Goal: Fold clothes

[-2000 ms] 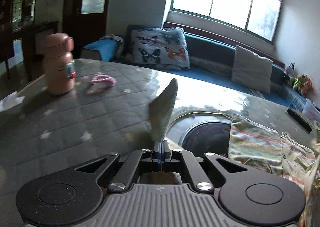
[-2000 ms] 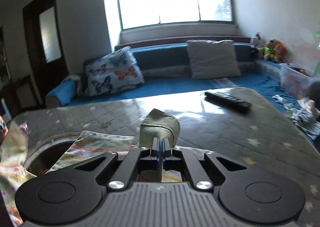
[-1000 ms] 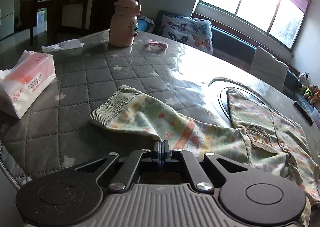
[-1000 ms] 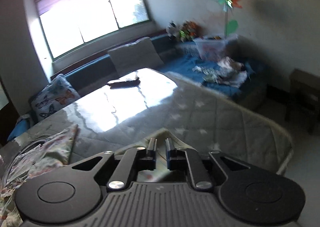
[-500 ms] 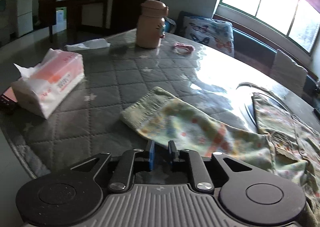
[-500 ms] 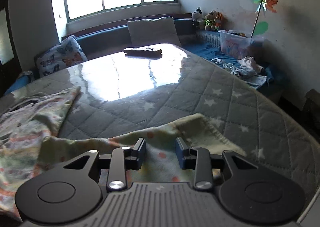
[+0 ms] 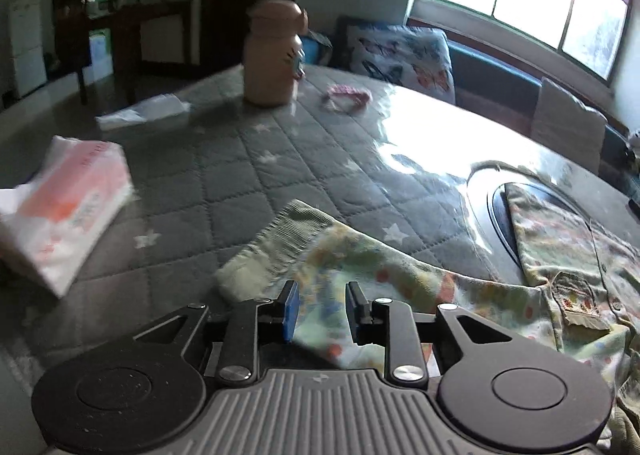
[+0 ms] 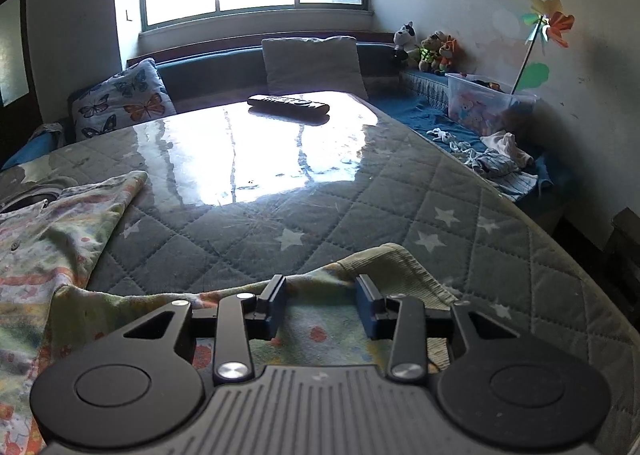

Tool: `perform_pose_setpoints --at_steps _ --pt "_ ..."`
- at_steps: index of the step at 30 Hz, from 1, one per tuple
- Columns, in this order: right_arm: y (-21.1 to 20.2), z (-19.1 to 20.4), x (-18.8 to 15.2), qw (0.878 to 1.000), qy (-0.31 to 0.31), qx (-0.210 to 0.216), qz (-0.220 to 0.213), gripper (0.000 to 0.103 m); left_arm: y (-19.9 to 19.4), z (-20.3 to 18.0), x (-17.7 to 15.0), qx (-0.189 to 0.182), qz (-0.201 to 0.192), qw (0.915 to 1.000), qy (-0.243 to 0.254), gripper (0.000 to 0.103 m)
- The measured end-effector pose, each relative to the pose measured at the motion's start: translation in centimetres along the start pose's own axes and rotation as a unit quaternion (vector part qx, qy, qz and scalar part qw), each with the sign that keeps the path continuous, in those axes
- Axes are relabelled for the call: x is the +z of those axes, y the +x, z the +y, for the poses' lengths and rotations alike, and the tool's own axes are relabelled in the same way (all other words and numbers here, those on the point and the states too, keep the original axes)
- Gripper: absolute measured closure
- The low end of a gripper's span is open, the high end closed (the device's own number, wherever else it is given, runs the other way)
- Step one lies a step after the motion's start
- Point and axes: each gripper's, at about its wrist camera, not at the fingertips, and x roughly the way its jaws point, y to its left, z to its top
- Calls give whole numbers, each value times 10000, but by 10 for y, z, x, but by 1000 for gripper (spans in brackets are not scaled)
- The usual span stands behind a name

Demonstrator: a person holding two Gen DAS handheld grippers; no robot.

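Both hand-held grippers [image 7: 319,311] [image 8: 320,305] opened wider

No readable text. Tissue pack [image 7: 66,207] has red lettering along its top edge and more print on its side, all motion-blurred, illegible. Remote [image 8: 288,103] carries pale markings on its top face, too small and glared to read. Bottle [image 7: 274,55] shows a small drawn mark on its front, not lettering as far as can be told. Storage bin [image 8: 486,105] has colored graphics, no legible words. 0 numbers, brands or signs readable in either view.
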Motion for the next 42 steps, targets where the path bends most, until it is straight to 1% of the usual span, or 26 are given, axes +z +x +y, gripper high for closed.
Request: perform_pose_setpoints --at_steps 2,7,9,12,17,18,20,22,24,26,28,30,34,39,42 --pt "2 1 2 10000 -17 -6 4 64 10 -3 2 37 29 9999 95 76" --pt "6 1 5 10000 -41 -6 20 64 26 -12 10 304 -167 9983 476 76" --pt "9 2 8 10000 -67 -7 36 64 31 -12 14 411 -213 9976 523 77" --pt "13 2 11 9999 -93 0 51 64 35 -12 18 472 -235 9971 543 77" --pt "9 6 14 9999 -126 70 68 63 32 -14 21 443 -175 9975 527 77" --pt "7 8 14 9998 -142 106 64 63 30 -15 22 428 -173 9975 529 75" --pt "1 11 14 9997 -172 178 57 62 22 -22 22 313 -222 9975 586 71" --pt "-6 18 15 9992 -235 307 36 59 14 -30 22 158 -277 9972 672 65" --pt "-15 28 15 9979 -353 535 -10 56 6 -44 20 -36 -316 9961 819 60" --pt "-23 41 15 9955 -514 792 -27 56 2 -57 18 -249 -320 9947 942 59" --pt "-29 54 16 9921 -663 1067 -9 56 -1 -71 16 -483 -278 9933 1016 54" --pt "-33 68 17 9881 -798 1313 12 56 -2 -87 14 -683 -237 9911 1114 54" --pt "-34 95 20 9802 -1018 1696 88 56 4 -122 12 -954 -159 9857 1383 54" --pt "-19 119 30 9745 -1191 1890 217 57 25 -154 22 -1159 -90 9812 1538 56" --pt "-7 127 41 9735 -1194 1929 294 57 42 -172 31 -1256 -24 9791 1598 64"
